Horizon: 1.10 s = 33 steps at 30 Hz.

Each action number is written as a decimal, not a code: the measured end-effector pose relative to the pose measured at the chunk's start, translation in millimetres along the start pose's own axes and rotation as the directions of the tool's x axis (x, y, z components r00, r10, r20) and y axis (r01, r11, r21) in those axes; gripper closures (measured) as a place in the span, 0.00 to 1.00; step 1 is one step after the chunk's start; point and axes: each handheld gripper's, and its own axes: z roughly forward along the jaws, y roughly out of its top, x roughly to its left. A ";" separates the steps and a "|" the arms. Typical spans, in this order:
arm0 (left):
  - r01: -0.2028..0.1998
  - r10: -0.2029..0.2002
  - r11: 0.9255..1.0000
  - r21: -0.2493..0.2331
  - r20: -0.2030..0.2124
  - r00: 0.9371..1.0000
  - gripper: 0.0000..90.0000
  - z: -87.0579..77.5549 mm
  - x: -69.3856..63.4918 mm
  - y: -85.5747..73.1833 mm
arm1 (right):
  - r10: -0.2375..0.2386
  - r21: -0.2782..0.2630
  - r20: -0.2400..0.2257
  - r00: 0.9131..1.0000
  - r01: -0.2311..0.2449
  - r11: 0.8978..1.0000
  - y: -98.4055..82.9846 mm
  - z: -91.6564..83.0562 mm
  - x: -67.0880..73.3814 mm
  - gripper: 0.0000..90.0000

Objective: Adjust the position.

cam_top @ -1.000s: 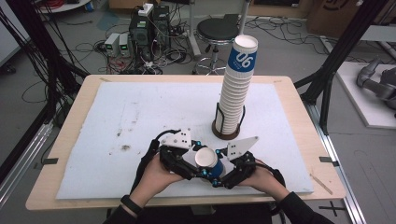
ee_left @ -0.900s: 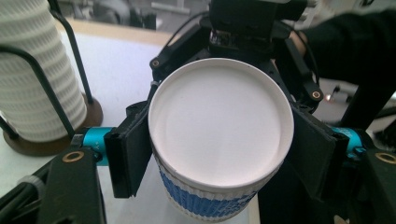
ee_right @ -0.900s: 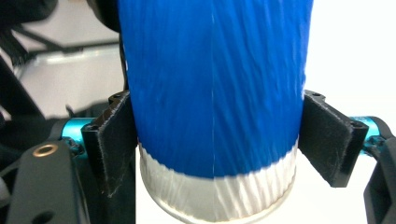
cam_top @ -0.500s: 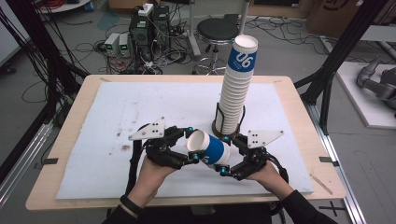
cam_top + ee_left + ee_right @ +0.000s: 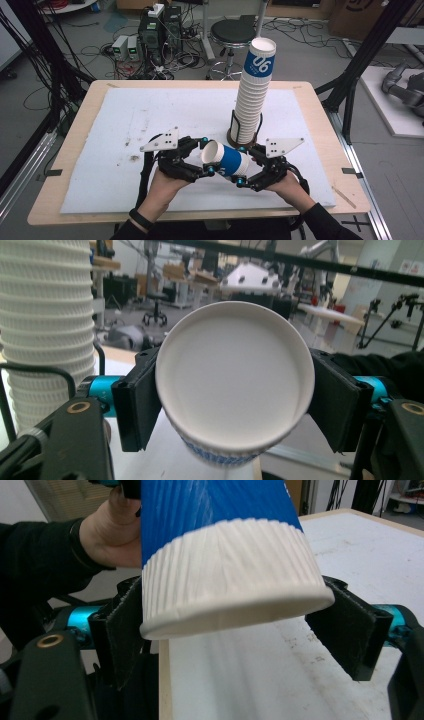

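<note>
Now, line by line:

Cup: a paper cup (image 5: 226,160) with a blue band lies tilted between the two grippers, above the white mat (image 5: 150,120), its open mouth toward the left gripper and its ribbed white base toward the right one.

Left gripper: the left gripper (image 5: 206,156) is clamped on the cup's rim end; in the left gripper view both black pads press the rim (image 5: 235,385) from either side.

Right gripper: the right gripper (image 5: 244,167) sits at the cup's base end. Its jaws have just been closing after a wider opening, with the cup's base (image 5: 230,585) between them. In the right gripper view the left pad touches the ribbed wall while the right pad stands just clear of it, so I judge no firm grip yet.

Meaning: the cup hangs from the left gripper alone; the right one seems to be re-seating on the base, probably to take the cup over or pull it.

Change from earlier frames: a second ago both grippers were low and close to the person with the cup nearly upright between them; half a second ago they were raised and the cup tipped over. Now the cup sits near the same height and tilt.

Stack: the tall stack of cups (image 5: 252,95) in its black holder (image 5: 234,131) stands just beyond the right gripper, unchanged across the frames.
</note>
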 end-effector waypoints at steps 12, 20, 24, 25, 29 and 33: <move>-0.044 0.053 0.966 0.256 -0.027 0.998 0.28 6.7 -4.2 10.5 | -0.057 0.116 0.007 0.998 0.056 0.992 8.1 -8.5 -1.3 0.25; -0.035 0.032 0.971 0.239 0.016 0.999 0.32 4.6 1.3 6.6 | -0.099 0.117 0.020 0.995 0.096 0.989 12.7 -11.2 0.8 0.19; -0.009 0.002 0.988 0.153 0.042 0.999 0.32 2.2 5.5 1.2 | -0.087 0.052 0.027 0.996 0.085 0.995 15.3 -17.5 1.6 0.18; -0.008 0.002 0.991 0.134 0.048 0.999 0.32 1.8 5.7 0.8 | -0.077 0.032 0.025 0.997 0.076 0.997 16.0 -18.9 1.5 0.18; -0.002 -0.001 0.998 0.063 0.048 0.999 0.32 -1.3 5.6 0.6 | -0.054 -0.013 0.020 0.998 0.054 0.998 17.7 -23.3 1.5 0.18; 0.033 -0.032 0.999 -0.015 0.049 0.998 0.32 -6.8 8.4 -0.7 | -0.012 -0.054 0.025 1.000 0.013 0.998 18.6 -26.3 -0.2 0.18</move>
